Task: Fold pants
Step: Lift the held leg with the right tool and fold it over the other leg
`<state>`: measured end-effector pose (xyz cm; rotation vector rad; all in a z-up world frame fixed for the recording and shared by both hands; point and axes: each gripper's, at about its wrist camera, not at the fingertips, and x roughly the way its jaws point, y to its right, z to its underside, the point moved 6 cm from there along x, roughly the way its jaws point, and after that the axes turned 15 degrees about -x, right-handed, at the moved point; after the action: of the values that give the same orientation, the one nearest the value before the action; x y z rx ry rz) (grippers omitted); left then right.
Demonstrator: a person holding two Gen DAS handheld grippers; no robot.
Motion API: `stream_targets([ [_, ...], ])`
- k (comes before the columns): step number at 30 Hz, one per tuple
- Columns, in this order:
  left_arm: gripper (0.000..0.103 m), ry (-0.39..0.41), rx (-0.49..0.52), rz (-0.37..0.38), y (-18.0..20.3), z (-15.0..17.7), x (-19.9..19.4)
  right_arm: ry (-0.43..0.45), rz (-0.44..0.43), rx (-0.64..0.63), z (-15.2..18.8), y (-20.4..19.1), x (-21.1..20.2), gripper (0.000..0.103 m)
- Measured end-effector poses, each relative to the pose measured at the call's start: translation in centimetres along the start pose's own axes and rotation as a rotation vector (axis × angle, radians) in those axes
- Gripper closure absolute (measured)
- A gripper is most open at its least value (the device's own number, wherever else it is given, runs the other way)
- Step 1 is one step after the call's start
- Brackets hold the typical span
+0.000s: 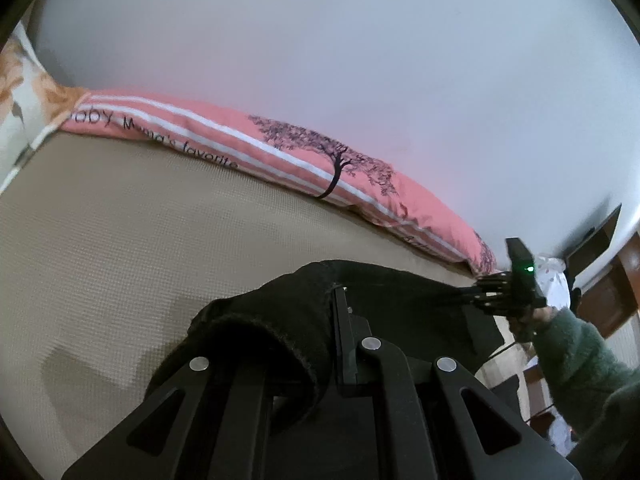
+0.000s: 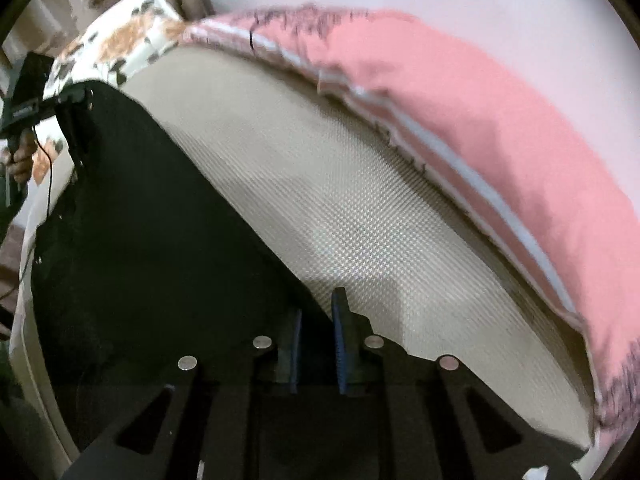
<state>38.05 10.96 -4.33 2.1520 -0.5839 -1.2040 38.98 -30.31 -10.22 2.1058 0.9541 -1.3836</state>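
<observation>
On the beige mattress [image 2: 320, 216], both ends of black pants [image 2: 132, 220] pinched by left hand-held gripper [image 1: 340, 312] and right hand-held gripper [image 2: 318, 344]; next, lifting and folding evenly.

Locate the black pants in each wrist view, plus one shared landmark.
Left wrist: black pants bottom centre, bunched over the left gripper.
Right wrist: lower left, spread flat on the beige mattress, edge between the right gripper fingers.
Landmark: pink pillow.
</observation>
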Motion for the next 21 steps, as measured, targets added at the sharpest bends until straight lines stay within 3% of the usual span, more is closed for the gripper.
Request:
stream_targets([
  [4, 0.095, -0.006, 0.039, -0.015, 0.3, 0.5, -1.4, 0.068, 0.059, 0.067, 0.5, -1.6, -3.8, 0.093],
  [11, 0.095, -0.052, 0.089, -0.014, 0.3, 2.8, -3.5, 0.111, 0.139, 0.148, 2.9, -6.0, -8.4, 0.095],
  [17, 0.092, -0.102, 0.142, -0.017, -0.2, 7.3, -6.2, 0.121, 0.109, 0.205, 7.0, -11.6, -11.1, 0.096],
  [21, 0.09, -0.162, 0.169, -0.07, -1.6, 10.7, -6.9, 0.101, 0.064, 0.245, 9.6, -15.5, -10.6, 0.097],
])
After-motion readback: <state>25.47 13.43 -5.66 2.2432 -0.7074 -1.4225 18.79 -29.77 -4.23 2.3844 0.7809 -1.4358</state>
